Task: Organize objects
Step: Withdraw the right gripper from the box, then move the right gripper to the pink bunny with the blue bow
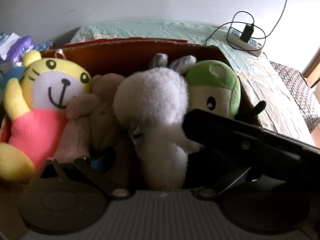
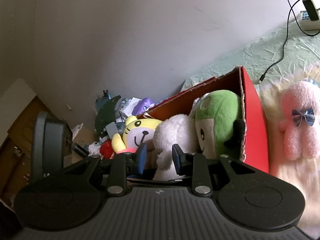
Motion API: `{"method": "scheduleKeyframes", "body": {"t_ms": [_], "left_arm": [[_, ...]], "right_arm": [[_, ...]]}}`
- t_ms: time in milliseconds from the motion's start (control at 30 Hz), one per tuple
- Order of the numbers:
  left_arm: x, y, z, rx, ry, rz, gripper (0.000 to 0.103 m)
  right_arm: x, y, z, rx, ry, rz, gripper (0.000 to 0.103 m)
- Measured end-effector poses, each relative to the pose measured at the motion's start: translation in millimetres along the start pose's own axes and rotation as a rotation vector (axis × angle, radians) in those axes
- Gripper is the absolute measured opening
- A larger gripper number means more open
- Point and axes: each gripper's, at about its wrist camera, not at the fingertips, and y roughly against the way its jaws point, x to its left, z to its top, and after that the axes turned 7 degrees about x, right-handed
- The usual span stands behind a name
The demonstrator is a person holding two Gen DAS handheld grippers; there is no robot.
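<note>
- Pale wall (image 2: pixel 140 30) behind; wrinkled mint-green bed sheet (image 1: pixel 160 30) carries an open red cardboard box (image 2: pixel 254 124).
- Box contents, left to right in left-wrist view: yellow tiger plush w/ pink shirt (image 1: pixel 46 96), beige fuzzy plush (image 1: pixel 100 104), white fluffy plush (image 1: pixel 156 108), green-capped mushroom plush (image 1: pixel 216 86).
- Right gripper (image 2: pixel 159 158): blue-padded fingers (image 2: pixel 142 156) set at narrow-to-medium gap, straddling lower part of white fluffy plush; contact w/ pads can't be confirmed.
- Left gripper (image 1: pixel 152 156): fingers spread wide, white plush body between them; left finger pad (image 1: pixel 99 161) clear of it, right finger hidden behind a black gripper body crossing the view.
- Pink fuzzy plush w/ blue plaid bow (image 2: pixel 300 120) lies outside box, just beside its red wall, on a cream fleece (image 2: pixel 284 180).
- White power strip w/ black charger and cable (image 1: pixel 246 38) sits on sheet, well apart from box.
- Misc. clutter (image 2: pixel 120 110) piled beyond box's far end.
</note>
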Motion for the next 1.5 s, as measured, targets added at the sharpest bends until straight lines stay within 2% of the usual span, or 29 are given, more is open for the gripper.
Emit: {"method": "scheduleKeyframes", "body": {"t_ms": [167, 367, 567, 767, 900, 1033, 1200, 1500], "left_arm": [[-2, 9, -1, -0.018, 0.021, 0.045, 0.102], [-12, 35, 3, -0.089, 0.019, 0.064, 0.102], [-46, 45, 8, -0.140, -0.047, 0.018, 0.102], [-90, 43, 3, -0.166, -0.174, -0.041, 0.101], [-113, 39, 1, -0.163, -0.225, -0.108, 0.099], [-134, 31, -1, -0.155, -0.284, -0.151, 0.098], [-152, 19, -5, -0.122, -0.317, -0.153, 0.096], [-151, 16, -6, -0.105, -0.291, -0.144, 0.096]], "right_arm": [[-7, 15, -1, -0.011, -0.028, 0.044, 0.032], [-22, 46, 6, -0.067, -0.063, 0.095, 0.034], [-51, 79, 10, -0.125, -0.126, 0.035, 0.034], [-92, 106, 8, -0.156, -0.219, -0.084, 0.034], [-117, 111, 7, -0.136, -0.255, -0.179, 0.034], [-137, 108, 1, -0.089, -0.278, -0.221, 0.034], [-157, 98, 0, -0.029, -0.309, -0.215, 0.034], [-178, 57, 7, 0.069, -0.287, -0.205, 0.034]]}}
